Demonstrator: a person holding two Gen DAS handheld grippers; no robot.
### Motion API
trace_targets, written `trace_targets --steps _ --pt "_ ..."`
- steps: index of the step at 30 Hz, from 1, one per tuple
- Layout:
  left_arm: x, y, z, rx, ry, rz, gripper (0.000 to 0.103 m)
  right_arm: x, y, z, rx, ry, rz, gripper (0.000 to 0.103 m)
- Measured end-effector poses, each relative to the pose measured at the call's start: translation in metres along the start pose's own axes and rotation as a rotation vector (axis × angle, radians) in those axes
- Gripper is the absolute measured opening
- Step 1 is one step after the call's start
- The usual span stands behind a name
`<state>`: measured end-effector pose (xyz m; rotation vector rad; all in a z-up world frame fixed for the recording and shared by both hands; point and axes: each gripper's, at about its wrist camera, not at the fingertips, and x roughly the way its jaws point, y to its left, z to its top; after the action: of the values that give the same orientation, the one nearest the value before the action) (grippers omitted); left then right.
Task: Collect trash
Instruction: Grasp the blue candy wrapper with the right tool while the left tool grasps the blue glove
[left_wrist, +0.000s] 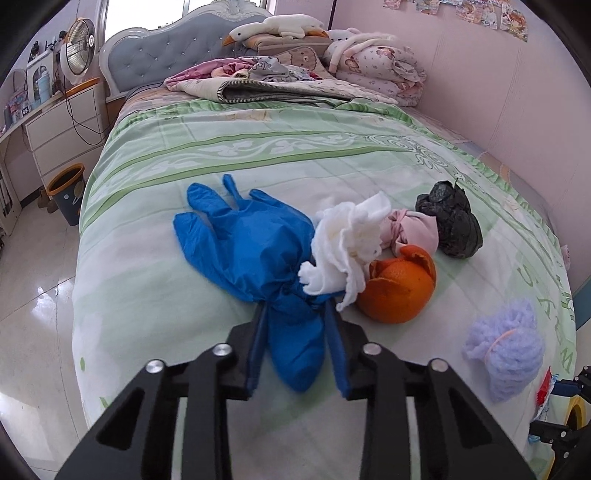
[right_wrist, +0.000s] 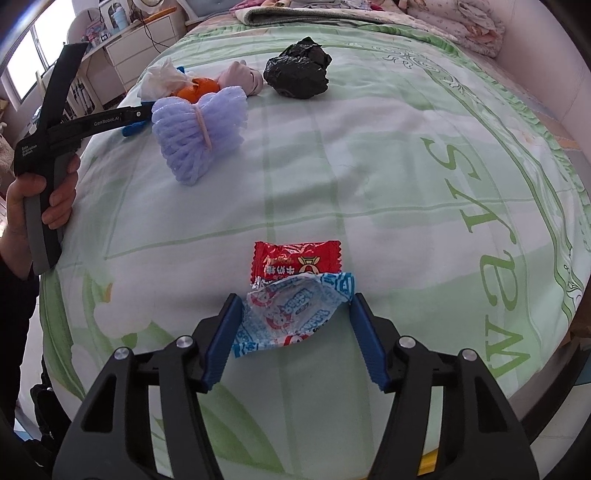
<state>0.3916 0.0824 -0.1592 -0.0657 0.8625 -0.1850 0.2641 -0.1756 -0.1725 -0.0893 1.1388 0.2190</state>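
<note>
Left tool (left_wrist: 295, 306) pinches blue glove (left_wrist: 243, 236) (bed edge (left_wrist: 79, 295) near); right tool (right_wrist: 295, 306) straddles wrapper (right_wrist: 291, 314), unclenched.

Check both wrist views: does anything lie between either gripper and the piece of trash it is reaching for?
Nothing visible does. The left gripper is pinched on the blue glove. The right gripper brackets the blue-and-white wrapper, with the red wrapper just beyond.

On the bed (left_wrist: 184, 155) I see the glove (left_wrist: 243, 240) left of the tissue (left_wrist: 347, 240), which overlaps the orange peel (left_wrist: 399, 291); behind them lies the knotted bag (left_wrist: 448, 223). The foam net (right_wrist: 199, 129) sits nearer, two candy wrappers (right_wrist: 295, 288) nearest.
</note>
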Motion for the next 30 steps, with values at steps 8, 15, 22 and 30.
trace_targets --steps 8,15,22,30 --pt "-0.004 0.011 0.000 -0.063 -0.029 -0.016 0.001 -0.005 0.007 0.001 -0.031 -0.015 -0.017 0.016" --pt "-0.017 0.016 -0.004 -0.083 -0.061 -0.039 0.001 -0.013 0.013 -0.003 -0.048 -0.057 -0.026 0.008" --pt "-0.036 0.015 -0.011 -0.078 -0.087 -0.060 0.001 -0.029 0.014 -0.008 -0.045 -0.091 -0.022 0.008" --pt "-0.064 0.011 -0.021 -0.081 -0.117 -0.070 0.001 -0.055 0.016 -0.022 -0.042 -0.144 -0.013 0.008"
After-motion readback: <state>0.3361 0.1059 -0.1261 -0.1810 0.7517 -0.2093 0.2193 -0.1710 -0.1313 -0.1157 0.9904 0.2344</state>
